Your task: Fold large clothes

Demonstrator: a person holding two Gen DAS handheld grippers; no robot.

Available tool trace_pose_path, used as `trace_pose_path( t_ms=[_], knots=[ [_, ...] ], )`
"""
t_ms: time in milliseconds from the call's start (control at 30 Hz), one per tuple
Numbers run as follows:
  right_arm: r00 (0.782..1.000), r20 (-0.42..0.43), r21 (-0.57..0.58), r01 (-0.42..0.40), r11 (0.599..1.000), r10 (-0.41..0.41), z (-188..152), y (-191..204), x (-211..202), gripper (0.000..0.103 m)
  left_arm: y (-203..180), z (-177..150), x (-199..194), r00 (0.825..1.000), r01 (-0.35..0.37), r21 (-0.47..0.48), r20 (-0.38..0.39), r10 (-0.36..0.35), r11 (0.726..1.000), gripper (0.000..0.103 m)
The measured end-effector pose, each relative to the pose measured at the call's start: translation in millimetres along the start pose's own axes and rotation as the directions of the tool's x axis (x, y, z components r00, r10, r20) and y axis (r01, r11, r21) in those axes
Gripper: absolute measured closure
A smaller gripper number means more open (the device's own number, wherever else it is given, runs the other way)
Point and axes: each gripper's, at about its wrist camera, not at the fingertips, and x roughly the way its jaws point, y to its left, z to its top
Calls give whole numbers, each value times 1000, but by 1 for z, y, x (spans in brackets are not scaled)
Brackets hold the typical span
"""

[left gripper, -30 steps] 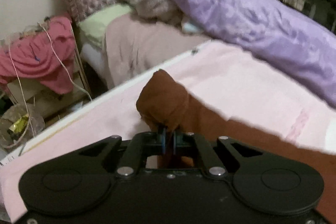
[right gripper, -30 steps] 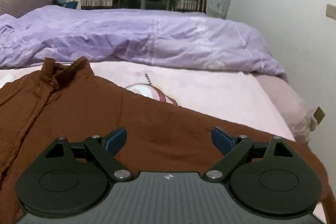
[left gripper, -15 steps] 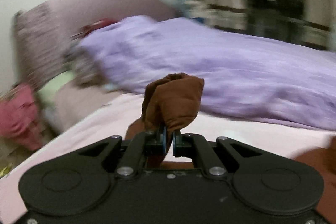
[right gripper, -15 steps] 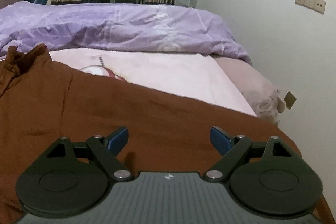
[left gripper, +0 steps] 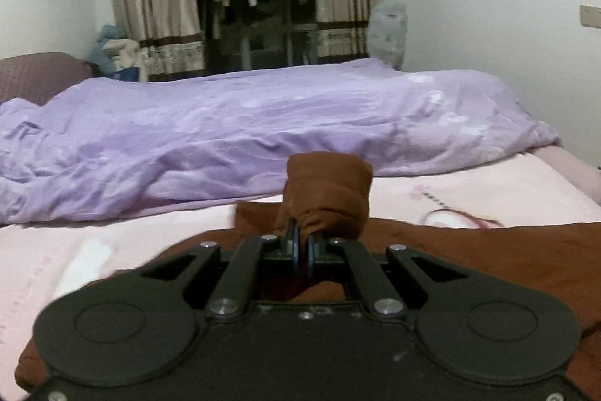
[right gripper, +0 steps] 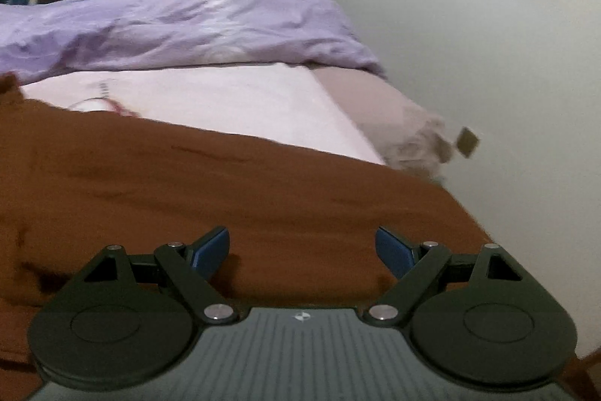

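A large brown garment (left gripper: 469,250) lies spread over the pink sheet (left gripper: 94,250) of the bed. My left gripper (left gripper: 301,243) is shut on a bunched end of the brown garment (left gripper: 326,190), which stands up as a lump above the pads. In the right wrist view the same brown garment (right gripper: 225,190) covers the near bed up to its right edge. My right gripper (right gripper: 302,247) hangs open just above the cloth, its blue pads (right gripper: 210,247) wide apart with nothing between them.
A rumpled purple duvet (left gripper: 244,130) runs along the far side of the bed. Beyond it are curtains (left gripper: 154,6) and a dark clothes rail. A white wall (right gripper: 469,62) stands close to the bed's right edge, with a beige pillow (right gripper: 394,115) at the corner.
My left gripper has swung far to the right with the brown bunch held in it, from facing the headboard to facing the curtains. The right gripper drifted right and lower over the garment, still open.
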Motion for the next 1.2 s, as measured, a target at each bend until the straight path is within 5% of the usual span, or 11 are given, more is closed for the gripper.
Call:
trace_pose_path(
  t_ms=[233,400,600,633,667,867,967,1067,1100,1200],
  knots=[
    [999,-41,79,27,996,-24,-9,-28,20,1,-82,-21,1,980,200,71,-23,-199,977,100],
    [998,-62,85,29,996,-24,-14,-29,26,1,-133,-59,29,966,245,158,-119,-228,957,98],
    [997,-70,93,28,995,-21,-13,-29,28,1,-145,-98,58,954,276,240,-182,-236,931,71],
    [997,-72,94,28,995,-21,-12,-28,29,1,-143,-96,58,952,290,259,-180,-249,921,39],
    [997,-73,94,28,995,-21,-12,-28,29,1,-146,-99,54,942,325,275,-174,-286,905,22],
    [996,-79,89,34,995,-27,-11,-26,31,1,-158,-108,36,921,381,394,-83,-380,837,23],
    [996,-80,88,34,996,-27,-11,-26,32,1,-148,-105,38,911,404,345,-74,-405,847,23],
    [996,-82,90,34,995,-27,-11,-26,32,1,-124,-92,45,918,389,233,-18,-396,891,23],
    [997,-80,90,27,996,-20,-11,-26,32,9,-116,-89,47,921,383,188,4,-391,904,23],
    [996,-84,91,-34,995,42,-10,-24,32,21,-99,-80,64,952,304,84,13,-306,949,23]
  ],
)
